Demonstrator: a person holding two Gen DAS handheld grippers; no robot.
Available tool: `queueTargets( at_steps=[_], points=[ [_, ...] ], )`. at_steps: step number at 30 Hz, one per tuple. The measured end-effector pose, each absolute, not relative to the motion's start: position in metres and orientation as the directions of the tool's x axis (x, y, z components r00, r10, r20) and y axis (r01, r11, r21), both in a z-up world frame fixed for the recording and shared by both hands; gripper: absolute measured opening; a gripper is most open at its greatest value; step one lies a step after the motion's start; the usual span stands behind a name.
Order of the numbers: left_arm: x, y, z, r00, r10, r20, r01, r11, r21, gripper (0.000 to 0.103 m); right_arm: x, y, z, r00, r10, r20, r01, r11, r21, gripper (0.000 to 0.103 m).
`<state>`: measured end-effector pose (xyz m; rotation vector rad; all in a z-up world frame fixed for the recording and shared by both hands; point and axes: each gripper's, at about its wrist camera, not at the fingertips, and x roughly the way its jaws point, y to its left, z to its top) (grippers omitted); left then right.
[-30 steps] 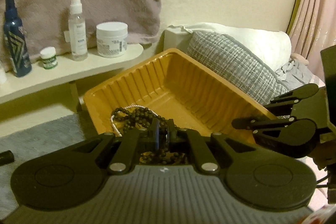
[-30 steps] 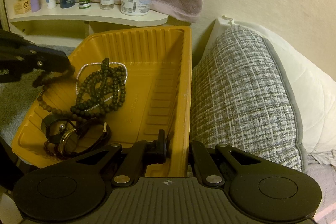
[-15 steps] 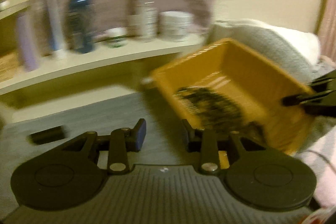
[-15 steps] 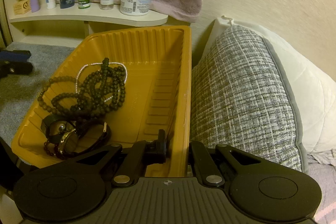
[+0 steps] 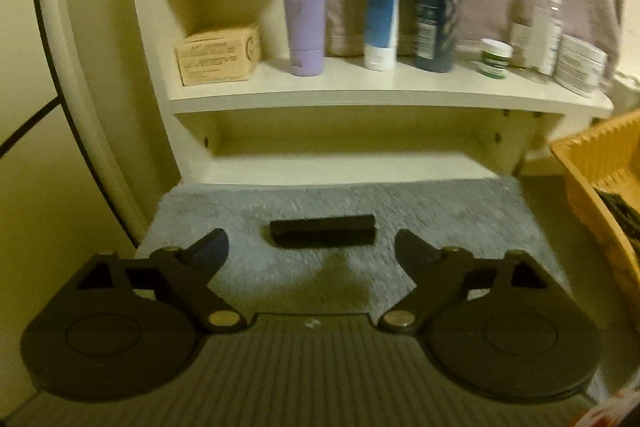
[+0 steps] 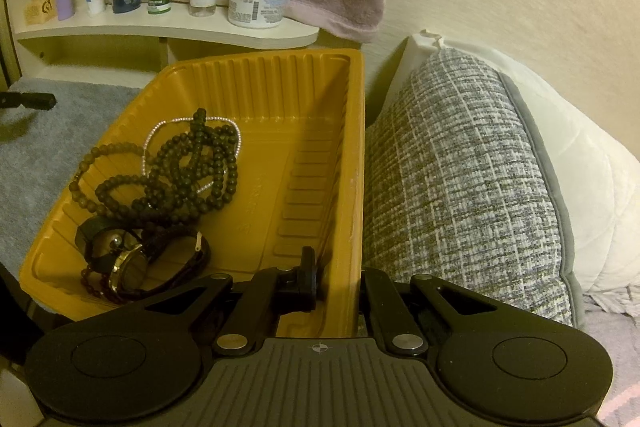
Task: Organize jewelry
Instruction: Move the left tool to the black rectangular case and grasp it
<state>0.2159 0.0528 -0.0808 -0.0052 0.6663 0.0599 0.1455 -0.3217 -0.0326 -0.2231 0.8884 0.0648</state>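
Your left wrist camera sits just behind the left tongs [image 5: 312, 247] and looks forward and slightly down at the grey mat [image 5: 440, 211] and, beyond it, squarely at the white shelf [image 5: 360, 87], fairly near. Only a corner of the yellow tray [image 5: 592, 163] enters at its right edge. Your right wrist camera rides behind the right tongs [image 6: 340, 279], tilted more steeply down, close over the tray's near rim, with the patterned cushion [image 6: 460, 187] at its right. Both views share the shelf with its bottles, the mat and the tray.
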Motion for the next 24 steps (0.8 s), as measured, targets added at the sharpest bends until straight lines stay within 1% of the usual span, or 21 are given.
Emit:
queueTargets(
  at_steps=[2,4,11,12,13,15,16,17,19,24],
  points=[
    [0.223,0.051,-0.086,0.792,0.05,-0.609,-0.065,0.998,-0.003,0.091,0.146,-0.322,-0.033,0.629,-0.037,-0.777,-0.147,0.975,-0.165,0.005],
    [0.229,0.05,-0.09,0.792,0.053,-0.608,-0.077,0.997,-0.013,0.095,0.147,-0.322,-0.034,0.627,-0.038,-0.778,-0.146,0.975,-0.165,0.005],
    [0.248,0.045,-0.108,0.782,0.074,-0.619,-0.108,0.994,-0.018,0.094,0.148,-0.324,-0.035,0.622,-0.036,-0.782,-0.145,0.976,-0.16,0.005],
    [0.251,0.045,-0.11,0.776,0.075,-0.627,-0.109,0.994,-0.016,0.092,0.148,-0.325,-0.034,0.623,-0.035,-0.782,-0.145,0.977,-0.159,0.005],
    [0.253,0.045,-0.113,0.77,0.082,-0.632,-0.115,0.993,-0.011,0.087,0.148,-0.325,-0.035,0.623,-0.034,-0.781,-0.145,0.977,-0.158,0.005],
    [0.256,0.046,-0.116,0.765,0.089,-0.638,-0.12,0.993,-0.006,0.083,0.147,-0.325,-0.035,0.626,-0.031,-0.779,-0.145,0.977,-0.156,0.005],
    [0.255,0.047,-0.117,0.764,0.083,-0.639,-0.116,0.993,-0.009,0.077,0.147,-0.326,-0.036,0.627,-0.03,-0.779,-0.144,0.978,-0.154,0.005],
    [0.255,0.047,-0.118,0.763,0.08,-0.641,-0.111,0.994,-0.008,0.073,0.146,-0.326,-0.036,0.627,-0.027,-0.779,-0.142,0.979,-0.149,0.005],
    [0.253,0.046,-0.117,0.766,0.089,-0.637,-0.114,0.994,0.002,0.073,0.145,-0.328,-0.037,0.626,-0.021,-0.78,-0.133,0.982,-0.134,0.005],
    [0.241,0.046,-0.109,0.774,0.068,-0.629,-0.101,0.995,-0.017,0.073,0.144,-0.334,-0.04,0.628,-0.006,-0.778,-0.112,0.989,-0.098,0.005]
  ],
)
